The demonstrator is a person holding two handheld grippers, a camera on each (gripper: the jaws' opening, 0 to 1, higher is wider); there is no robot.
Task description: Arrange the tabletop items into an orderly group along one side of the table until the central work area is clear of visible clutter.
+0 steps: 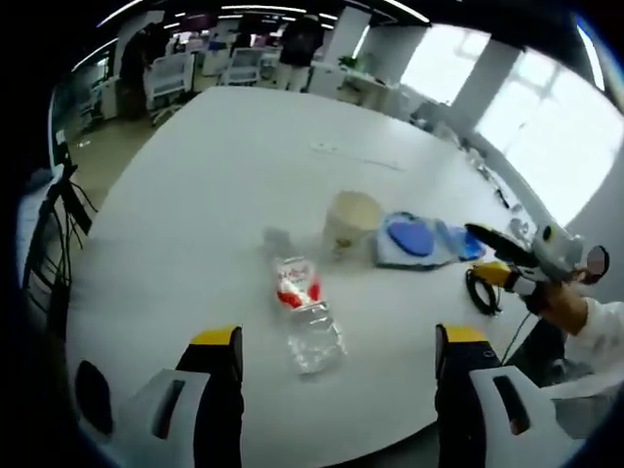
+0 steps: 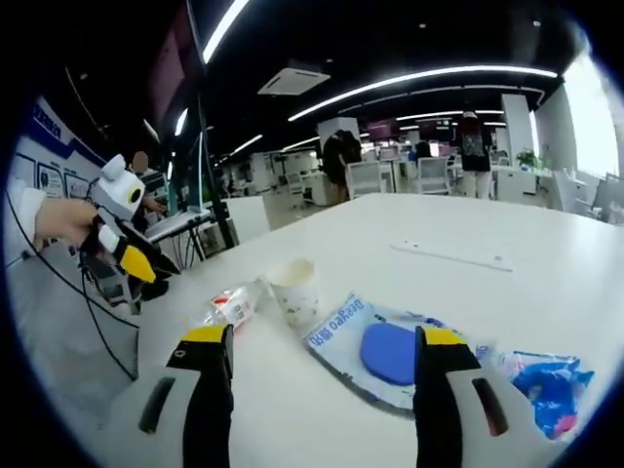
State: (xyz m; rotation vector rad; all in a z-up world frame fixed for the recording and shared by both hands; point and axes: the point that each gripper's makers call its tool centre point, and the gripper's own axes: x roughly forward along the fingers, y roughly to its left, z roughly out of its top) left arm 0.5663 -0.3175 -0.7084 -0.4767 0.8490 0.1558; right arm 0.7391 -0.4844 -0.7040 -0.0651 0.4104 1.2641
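Flanking bottle [image 1: 304,314], tool [image 1: 336,366] agape

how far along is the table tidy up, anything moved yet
Nothing looks done: the plastic bottle lies on its side, the paper cup stands beside the wipes pack, and the blue wrapper sits loose on the white table. Nothing is in hand: left gripper and right gripper are open, empty. All four still need grouping along one side.
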